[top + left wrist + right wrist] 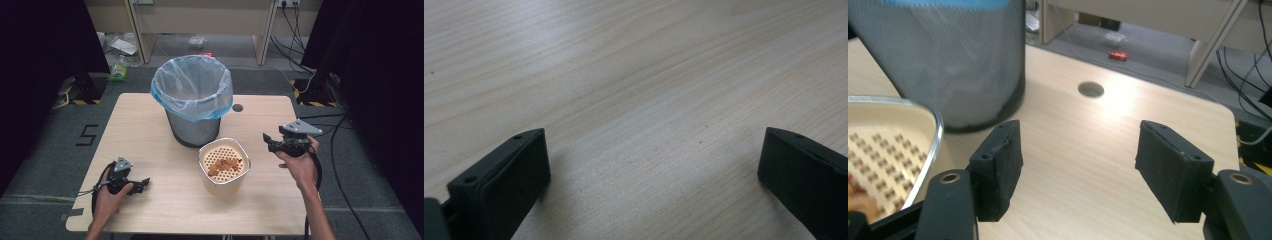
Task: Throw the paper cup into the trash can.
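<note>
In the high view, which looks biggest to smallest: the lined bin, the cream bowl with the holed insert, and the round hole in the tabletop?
1. Lined bin, clearly the largest.
2. Cream bowl, smaller though nearer the camera.
3. Round hole, by far the smallest.

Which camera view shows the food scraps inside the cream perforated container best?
The high view: it looks down into the container, so the brown scraps lie in plain sight. The right gripper view catches the container's rim and a sliver of scraps at its left edge. The left gripper view shows bare table.
</note>
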`<state>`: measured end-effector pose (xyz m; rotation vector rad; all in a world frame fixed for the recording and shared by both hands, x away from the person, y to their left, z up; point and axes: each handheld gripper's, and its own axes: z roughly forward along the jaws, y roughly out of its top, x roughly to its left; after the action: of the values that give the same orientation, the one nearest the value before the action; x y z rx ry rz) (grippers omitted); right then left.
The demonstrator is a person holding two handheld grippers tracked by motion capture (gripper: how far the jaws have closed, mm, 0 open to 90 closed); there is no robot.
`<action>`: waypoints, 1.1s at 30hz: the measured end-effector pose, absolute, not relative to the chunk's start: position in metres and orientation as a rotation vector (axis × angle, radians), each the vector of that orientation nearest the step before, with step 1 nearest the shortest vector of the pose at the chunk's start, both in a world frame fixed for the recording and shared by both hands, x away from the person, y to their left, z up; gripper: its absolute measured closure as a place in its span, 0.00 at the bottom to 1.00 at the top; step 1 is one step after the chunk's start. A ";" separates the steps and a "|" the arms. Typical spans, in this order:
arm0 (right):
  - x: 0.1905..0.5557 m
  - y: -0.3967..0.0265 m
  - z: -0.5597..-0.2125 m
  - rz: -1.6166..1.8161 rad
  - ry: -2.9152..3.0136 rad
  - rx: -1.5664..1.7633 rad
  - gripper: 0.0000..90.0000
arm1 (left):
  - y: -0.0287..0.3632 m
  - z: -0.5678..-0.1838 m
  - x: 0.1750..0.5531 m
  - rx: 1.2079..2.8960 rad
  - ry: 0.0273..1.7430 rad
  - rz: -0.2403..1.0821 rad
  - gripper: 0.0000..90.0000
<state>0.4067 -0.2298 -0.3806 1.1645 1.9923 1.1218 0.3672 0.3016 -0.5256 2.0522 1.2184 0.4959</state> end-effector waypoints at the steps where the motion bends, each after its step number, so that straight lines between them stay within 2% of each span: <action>1: 0.404 -0.231 -0.384 1.122 1.989 1.166 0.39 | 0.302 -0.526 0.367 2.052 1.218 0.496 0.00; 19: 0.375 -0.237 -0.464 1.082 2.042 1.305 0.37 | 0.301 -0.526 0.366 2.049 1.222 0.497 0.00; 33: 0.357 -0.231 -0.493 0.982 2.128 1.336 0.35 | 0.301 -0.526 0.366 2.049 1.222 0.497 0.00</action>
<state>0.3575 -0.2309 -0.4932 1.3356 2.1281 0.9819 0.3665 0.3014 -0.5257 2.0488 1.2215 0.4968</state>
